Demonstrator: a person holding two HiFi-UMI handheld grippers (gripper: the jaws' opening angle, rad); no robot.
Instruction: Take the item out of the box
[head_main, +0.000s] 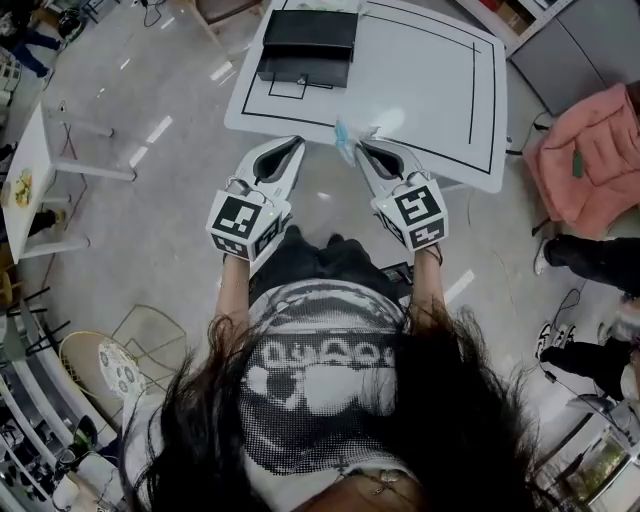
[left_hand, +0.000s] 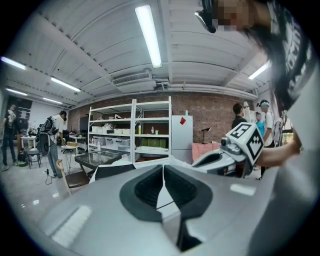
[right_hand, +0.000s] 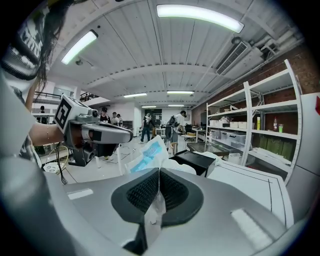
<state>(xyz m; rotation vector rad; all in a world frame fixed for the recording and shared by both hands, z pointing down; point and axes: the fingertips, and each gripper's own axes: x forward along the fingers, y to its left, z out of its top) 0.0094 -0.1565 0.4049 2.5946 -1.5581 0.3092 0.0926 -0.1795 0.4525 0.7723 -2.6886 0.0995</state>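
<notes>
The black box (head_main: 305, 45) lies with its lid open at the far edge of the white table (head_main: 430, 90), and it also shows in the right gripper view (right_hand: 195, 161). My right gripper (head_main: 364, 152) (right_hand: 159, 175) is shut on a clear plastic packet with blue print (head_main: 345, 138) (right_hand: 147, 156). It holds the packet in the air at the table's near edge, apart from the box. My left gripper (head_main: 290, 148) (left_hand: 163, 172) hangs beside it on the left, shut with nothing between its jaws. Each gripper shows in the other's view, the right gripper (left_hand: 235, 150) and the left gripper (right_hand: 100, 134).
A pink jacket (head_main: 585, 160) lies over a seat at the right, with a person's legs (head_main: 590, 260) below it. A small white table (head_main: 30, 170) stands at the left and a wire basket (head_main: 150, 335) on the floor. Metal shelves (left_hand: 132, 130) and several people stand farther off.
</notes>
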